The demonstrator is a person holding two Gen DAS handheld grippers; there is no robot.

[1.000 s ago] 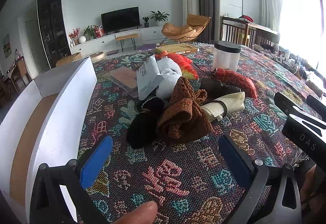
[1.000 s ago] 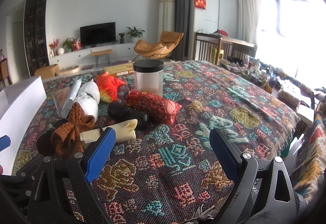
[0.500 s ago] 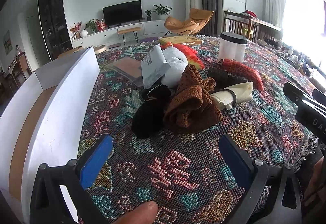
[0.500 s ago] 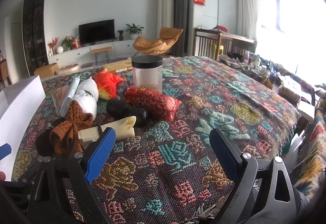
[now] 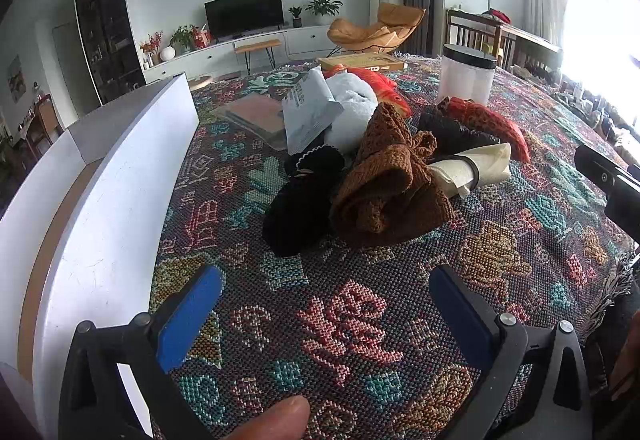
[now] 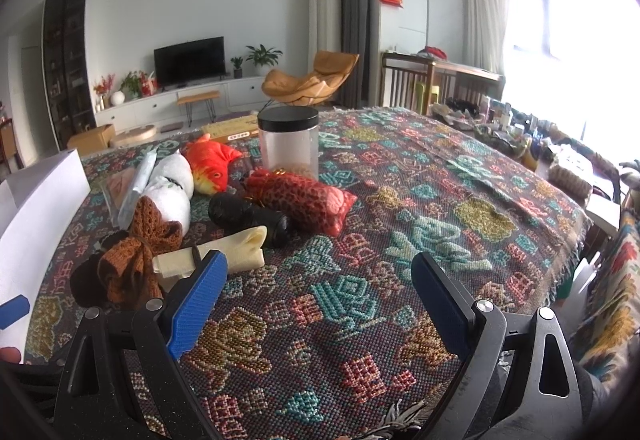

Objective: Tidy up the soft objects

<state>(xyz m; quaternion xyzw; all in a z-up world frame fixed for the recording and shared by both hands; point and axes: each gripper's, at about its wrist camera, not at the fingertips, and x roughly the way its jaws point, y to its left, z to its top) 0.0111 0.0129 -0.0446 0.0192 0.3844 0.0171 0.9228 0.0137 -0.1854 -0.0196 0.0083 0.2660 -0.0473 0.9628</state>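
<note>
A multicoloured woven tablecloth carries a rust-brown knit, a black cloth, a cream roll, and a red spotted pouch.

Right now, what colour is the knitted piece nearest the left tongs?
Rust brown, open-weave knitted piece, bunched up beside a black cloth. Left wrist view shows it best.

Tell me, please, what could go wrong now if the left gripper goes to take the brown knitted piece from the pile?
1. The brown knitted piece lies against the black cloth and on the cream roll, so the open left gripper may pinch two items together.
2. Its loose knit could snag and drag neighbours.
3. The plastic jar stands just behind the pile; a far reach might knock it.
</note>
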